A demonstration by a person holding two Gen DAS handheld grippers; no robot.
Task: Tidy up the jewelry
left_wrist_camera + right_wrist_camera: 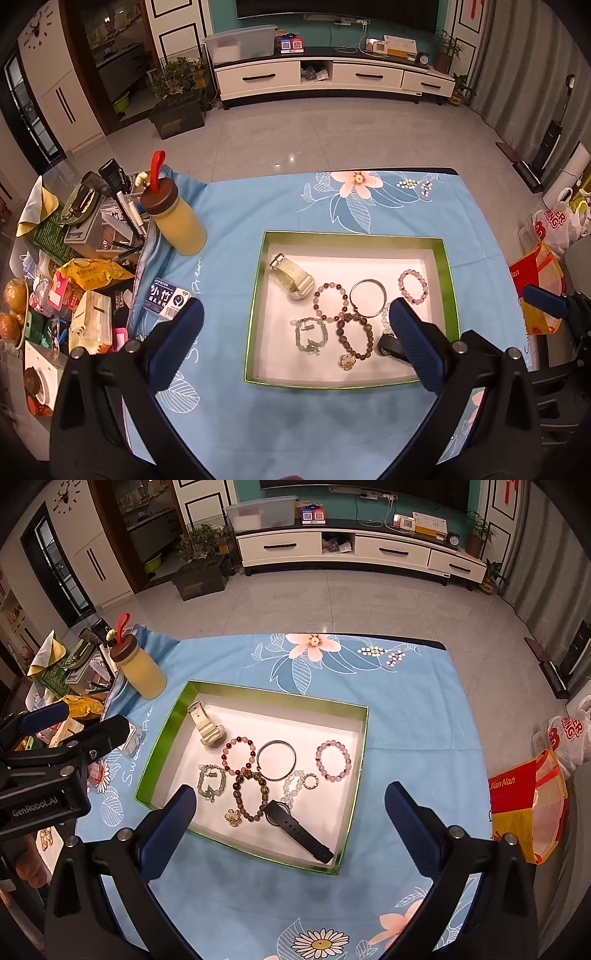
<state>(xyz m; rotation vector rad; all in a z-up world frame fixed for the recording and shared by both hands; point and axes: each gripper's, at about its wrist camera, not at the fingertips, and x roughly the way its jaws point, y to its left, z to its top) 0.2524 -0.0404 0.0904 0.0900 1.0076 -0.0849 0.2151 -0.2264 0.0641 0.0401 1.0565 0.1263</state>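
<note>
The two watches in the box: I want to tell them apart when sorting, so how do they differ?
The white watch is pale and bulky; the black watch is dark and slim. The white one sits curled up at the box's far left, the black one lies flat, strap stretched out, at the near edge. Both lie inside the box.

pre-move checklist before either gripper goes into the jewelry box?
1. Left gripper open, nothing held: ok.
2. Right gripper open, nothing held: ok.
3. Green-rimmed box uncovered on the blue cloth: ok.
4. Pink bead bracelet lies apart from other pieces: ok.
5. Brown bead bracelet free of neighbours: not ok, it touches the red bead bracelet and the black watch.
6. Silver bangle free of the brown one: cannot tell.
</note>
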